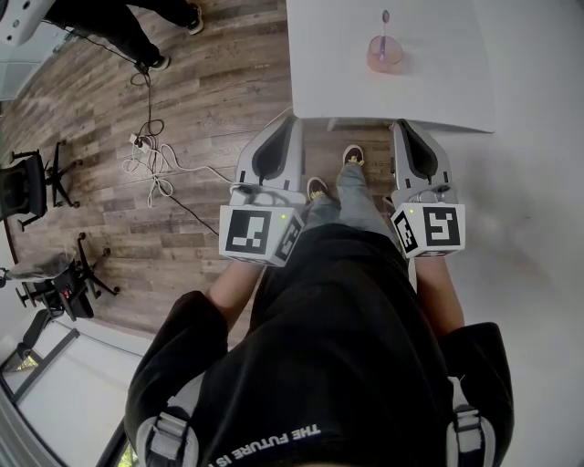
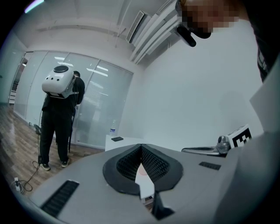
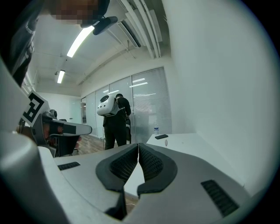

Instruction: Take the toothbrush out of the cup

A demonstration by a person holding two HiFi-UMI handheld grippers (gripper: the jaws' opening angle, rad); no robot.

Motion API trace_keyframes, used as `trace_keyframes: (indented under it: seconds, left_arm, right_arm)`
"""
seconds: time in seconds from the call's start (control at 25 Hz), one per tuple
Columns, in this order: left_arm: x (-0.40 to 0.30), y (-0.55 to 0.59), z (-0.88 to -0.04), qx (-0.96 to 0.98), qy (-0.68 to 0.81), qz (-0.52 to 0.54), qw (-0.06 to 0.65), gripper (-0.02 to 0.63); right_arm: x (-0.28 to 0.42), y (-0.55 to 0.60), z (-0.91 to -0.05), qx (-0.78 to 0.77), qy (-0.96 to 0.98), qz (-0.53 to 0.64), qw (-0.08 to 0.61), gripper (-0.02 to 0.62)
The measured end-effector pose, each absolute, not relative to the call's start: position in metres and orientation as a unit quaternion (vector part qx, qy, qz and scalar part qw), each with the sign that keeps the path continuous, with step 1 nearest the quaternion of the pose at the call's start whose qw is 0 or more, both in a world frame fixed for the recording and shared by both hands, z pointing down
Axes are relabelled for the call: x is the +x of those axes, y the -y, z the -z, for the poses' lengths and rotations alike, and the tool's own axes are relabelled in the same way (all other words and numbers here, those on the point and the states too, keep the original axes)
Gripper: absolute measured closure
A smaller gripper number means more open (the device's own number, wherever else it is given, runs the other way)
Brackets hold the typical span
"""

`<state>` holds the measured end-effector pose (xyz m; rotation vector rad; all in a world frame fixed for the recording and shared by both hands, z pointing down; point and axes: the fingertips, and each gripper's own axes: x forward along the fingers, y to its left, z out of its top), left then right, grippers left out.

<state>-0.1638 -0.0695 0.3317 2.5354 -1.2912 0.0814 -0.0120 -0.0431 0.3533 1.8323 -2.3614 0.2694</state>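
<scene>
- Head view: a pink translucent cup (image 1: 384, 53) is seen on the white table (image 1: 456, 82), toward its far part, with the toothbrush (image 1: 385, 17) standing upright in it, its purplish head above the rim.
- The left gripper (image 1: 288, 121) and the right gripper (image 1: 402, 126) are held low at the near table edge, one at each side of the person's legs and well apart from the cup.
- In the left gripper view the jaws are seen pressed together at the tips with nothing between them. In the right gripper view they are likewise drawn together and empty.
- The task is judged not yet begun, since the toothbrush sits in the cup untouched.
- What could go wrong:
  - The toothbrush could be knocked over if it is approached with the jaws not opened first.
  - The cup looks light, so it could be tipped or dragged if a jaw strikes its rim or the brush is pulled out at a slant.
  - The cup could be lifted along with the brush if it is not steadied by the other gripper.
  - The thin handle could twist or slip if it is pinched off-centre.
- Counted:
  - one cup, one toothbrush, one table and two grippers
  - two office chairs (image 1: 26, 185) and one tangle of cables (image 1: 153, 169) on the wood floor
  - one other person (image 2: 59, 118) in the gripper views, with a white backpack (image 2: 58, 81)
</scene>
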Motion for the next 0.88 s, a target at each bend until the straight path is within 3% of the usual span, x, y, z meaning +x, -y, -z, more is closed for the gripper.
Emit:
trace_keyframes:
  seconds: [0.88]
  left_arm:
    - [-0.097, 0.133, -0.339, 0.873, 0.459, -0.049, 0.159, 0.584]
  right_arm:
    - [0.067, 0.115, -0.355, 0.586, 0.801, -0.09, 0.089, 0.574]
